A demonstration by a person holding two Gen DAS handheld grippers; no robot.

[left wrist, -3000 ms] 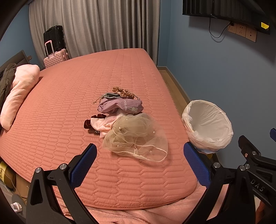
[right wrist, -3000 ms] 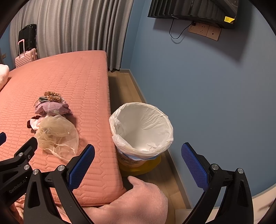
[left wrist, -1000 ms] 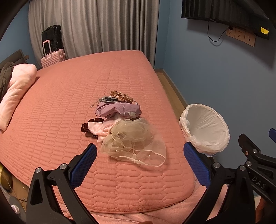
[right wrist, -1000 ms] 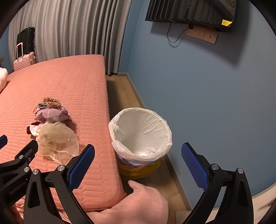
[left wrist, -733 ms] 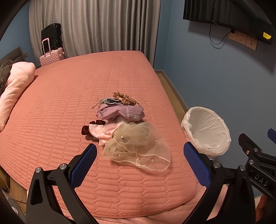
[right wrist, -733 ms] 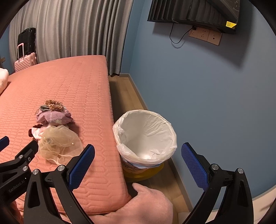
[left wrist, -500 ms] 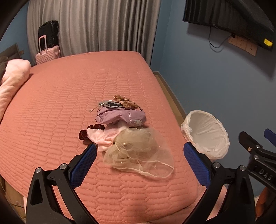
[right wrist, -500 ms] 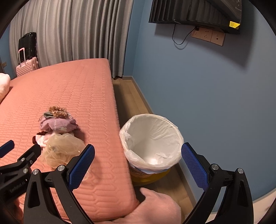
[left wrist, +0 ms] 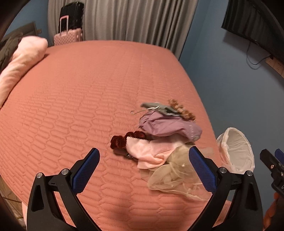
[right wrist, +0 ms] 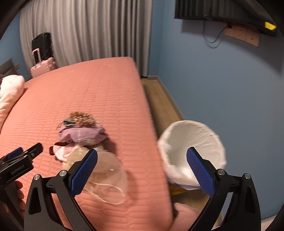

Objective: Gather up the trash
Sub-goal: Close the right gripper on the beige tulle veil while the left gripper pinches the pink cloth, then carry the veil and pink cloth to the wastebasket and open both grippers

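A pile of trash lies on the pink bed (left wrist: 74,99): a beige tulle net with pearls (left wrist: 177,176), a pink cloth (left wrist: 149,151), a dark red scrunchie (left wrist: 122,140), a purple pouch (left wrist: 168,126) and brown curly bits (left wrist: 182,110). My left gripper (left wrist: 143,170) is open and empty, just in front of the pink cloth and scrunchie. My right gripper (right wrist: 142,168) is open and empty, above the bed edge, between the net (right wrist: 104,168) and the white-lined bin (right wrist: 191,151). The bin also shows in the left wrist view (left wrist: 236,151).
The bin stands on the wood floor (right wrist: 161,99) between the bed and the blue wall (right wrist: 221,88). A pink pillow (left wrist: 21,58) lies at the bed's left. A pink and a black suitcase (left wrist: 69,30) stand by grey curtains. A wall-mounted screen (right wrist: 221,8) hangs high on the right.
Both grippers have swung left and moved closer over the bed. The pile now sits nearer the left gripper's fingers. Both stay open and empty.
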